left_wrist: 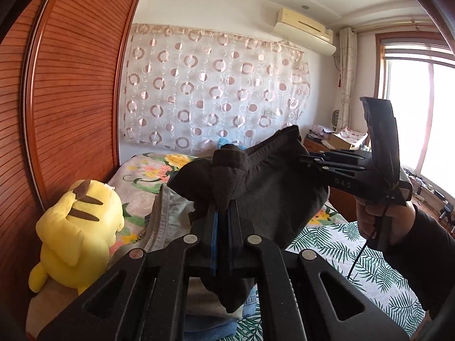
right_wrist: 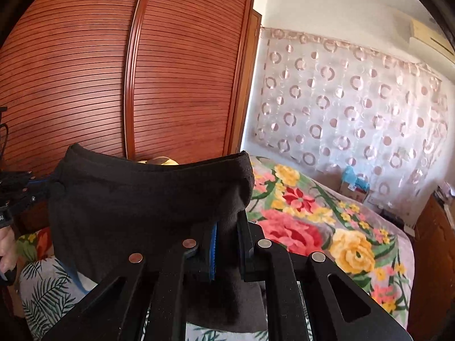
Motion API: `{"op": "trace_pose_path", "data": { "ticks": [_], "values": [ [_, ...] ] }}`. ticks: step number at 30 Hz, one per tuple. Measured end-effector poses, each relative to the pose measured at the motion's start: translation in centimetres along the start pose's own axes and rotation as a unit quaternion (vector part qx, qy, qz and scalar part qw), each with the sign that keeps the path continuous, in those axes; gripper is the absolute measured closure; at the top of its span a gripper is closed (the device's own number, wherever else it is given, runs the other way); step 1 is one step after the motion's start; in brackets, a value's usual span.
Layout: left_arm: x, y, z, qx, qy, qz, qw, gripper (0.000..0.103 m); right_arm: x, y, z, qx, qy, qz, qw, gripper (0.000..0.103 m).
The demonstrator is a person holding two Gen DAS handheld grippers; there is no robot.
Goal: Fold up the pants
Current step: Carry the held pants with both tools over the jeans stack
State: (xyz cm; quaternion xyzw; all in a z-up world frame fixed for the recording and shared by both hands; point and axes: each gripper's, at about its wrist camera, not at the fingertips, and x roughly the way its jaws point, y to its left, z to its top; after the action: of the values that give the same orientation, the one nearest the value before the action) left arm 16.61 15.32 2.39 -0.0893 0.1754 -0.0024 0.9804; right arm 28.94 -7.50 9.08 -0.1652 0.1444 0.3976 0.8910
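Clamping dark pants [right_wrist: 148, 199]: both tools

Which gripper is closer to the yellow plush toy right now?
Left. The left gripper, clamped on the dark pants, is up just right of the yellow plush toy; the right gripper grips the far end of the waistband, farther away.

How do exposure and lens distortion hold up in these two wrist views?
Left wrist view: the window is blown out white, and the wardrobe bows strongly. Right wrist view: evener light, the wardrobe slats curve, the curtain is slightly soft, and the dark pants show little detail.
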Motion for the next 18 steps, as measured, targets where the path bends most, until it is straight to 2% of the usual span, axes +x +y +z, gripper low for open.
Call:
{"op": "trace_pose_path", "data": {
  "ticks": [6, 9, 18],
  "values": [
    [0.8, 1.3, -1.2, -0.03, 0.008, 0.013, 0.9994, 0.097, 2.6, 0.1, 0.3, -0.033, 0.001, 0.01, 0.999, 0.092],
    [0.5, 1.9, -1.7, -0.057, 0.001, 0.01, 0.9983, 0.097, 4.4, 0.3, 0.8, -0.051, 0.007, 0.016, 0.999, 0.092],
    [0.4, 2.1, -2.8, -0.08, 0.015, 0.027, 0.9964, 0.097, 9.2, 1.0, 3.1, -0.087, 0.022, 0.06, 0.994, 0.092]
  ]
}}
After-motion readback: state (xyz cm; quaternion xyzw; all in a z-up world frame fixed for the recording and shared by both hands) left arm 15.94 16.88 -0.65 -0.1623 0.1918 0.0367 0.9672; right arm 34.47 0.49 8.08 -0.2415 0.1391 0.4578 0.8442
